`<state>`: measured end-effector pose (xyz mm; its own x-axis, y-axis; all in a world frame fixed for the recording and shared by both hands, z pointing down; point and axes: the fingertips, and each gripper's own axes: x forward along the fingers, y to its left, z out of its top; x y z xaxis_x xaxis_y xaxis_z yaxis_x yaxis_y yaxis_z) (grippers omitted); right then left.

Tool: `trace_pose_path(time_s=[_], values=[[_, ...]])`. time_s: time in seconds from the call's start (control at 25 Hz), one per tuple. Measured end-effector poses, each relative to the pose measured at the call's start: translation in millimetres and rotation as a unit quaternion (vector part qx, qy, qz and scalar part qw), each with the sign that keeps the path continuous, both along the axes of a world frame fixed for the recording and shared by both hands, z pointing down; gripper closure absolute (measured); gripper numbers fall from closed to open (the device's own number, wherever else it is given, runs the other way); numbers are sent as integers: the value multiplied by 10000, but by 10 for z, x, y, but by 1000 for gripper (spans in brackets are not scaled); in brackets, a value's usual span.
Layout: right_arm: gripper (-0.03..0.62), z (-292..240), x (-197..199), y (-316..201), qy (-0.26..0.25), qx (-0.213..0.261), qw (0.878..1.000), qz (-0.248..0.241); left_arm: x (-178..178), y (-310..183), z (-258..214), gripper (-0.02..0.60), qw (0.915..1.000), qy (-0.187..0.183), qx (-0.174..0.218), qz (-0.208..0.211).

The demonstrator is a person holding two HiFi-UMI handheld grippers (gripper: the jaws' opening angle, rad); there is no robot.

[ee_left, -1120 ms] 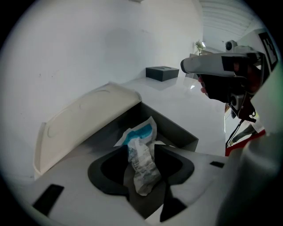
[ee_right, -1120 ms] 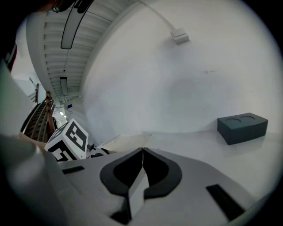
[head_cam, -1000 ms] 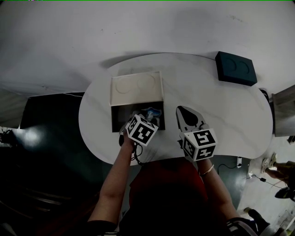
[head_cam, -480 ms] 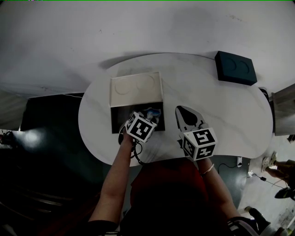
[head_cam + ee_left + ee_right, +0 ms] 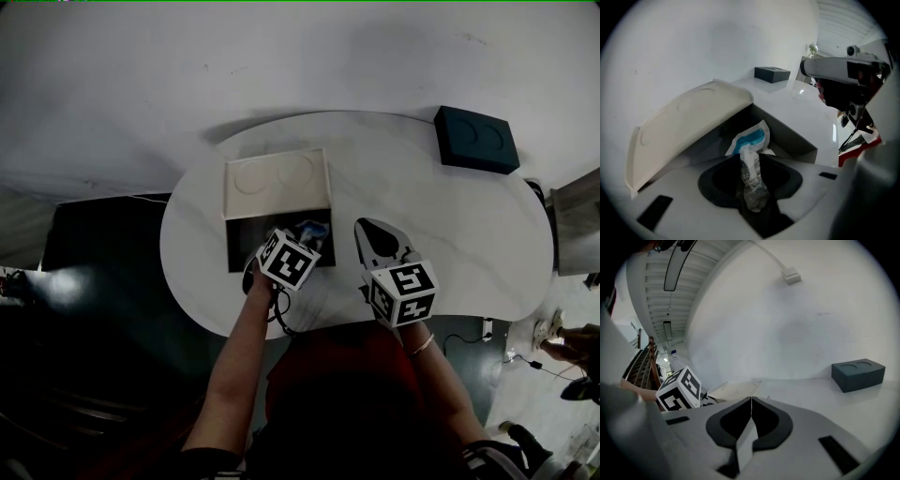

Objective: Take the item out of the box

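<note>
An open dark box (image 5: 242, 246) with its white lid (image 5: 277, 183) flipped back sits on the white table. Inside lies a clear plastic packet (image 5: 751, 139) with a blue and white label. My left gripper (image 5: 749, 164) reaches into the box; its jaws are closing and the packet's crumpled near end is squeezed between them. In the head view the left gripper (image 5: 302, 236) is at the box's right front corner, over the packet (image 5: 315, 228). My right gripper (image 5: 368, 228) hovers to the right of the box, shut and empty, its jaws meeting in a thin line (image 5: 751, 401).
A dark teal block (image 5: 476, 139) with two round recesses rests at the table's far right, also in the right gripper view (image 5: 858, 372). The rounded table's front edge (image 5: 309, 323) runs just before the person's body. Dark floor lies to the left.
The left gripper has pushed slightly deeper into the box toward the packet. The right gripper has stayed almost still.
</note>
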<state>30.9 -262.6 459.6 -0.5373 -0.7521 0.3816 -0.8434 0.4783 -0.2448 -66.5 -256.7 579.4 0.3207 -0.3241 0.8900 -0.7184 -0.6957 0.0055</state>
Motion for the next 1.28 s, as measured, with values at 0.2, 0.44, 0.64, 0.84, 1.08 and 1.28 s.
trace_pose_path(time_s=[0.2,0.44,0.64,0.84,1.08,1.28], values=[[579,-13,-39,43,44,16,10000,-47,-24,-57,-42,451,9996,37,247,-163],[579,-21,4,93,96,-2,9999,-38,20,-49,-183,459,9981,210,495,-314],[579,-41,-1,129,101,21,9999,-43,12,-36,-322,462,9959,287,741,-440],[579,-74,-29,187,94,36,9999,-62,3,-9,-492,463,9924,434,998,-581],[579,-102,-56,262,103,68,9999,-64,-2,15,-709,463,9862,740,1280,-749],[579,-143,-76,323,108,123,9999,-47,0,22,-904,463,9784,983,1598,-866]])
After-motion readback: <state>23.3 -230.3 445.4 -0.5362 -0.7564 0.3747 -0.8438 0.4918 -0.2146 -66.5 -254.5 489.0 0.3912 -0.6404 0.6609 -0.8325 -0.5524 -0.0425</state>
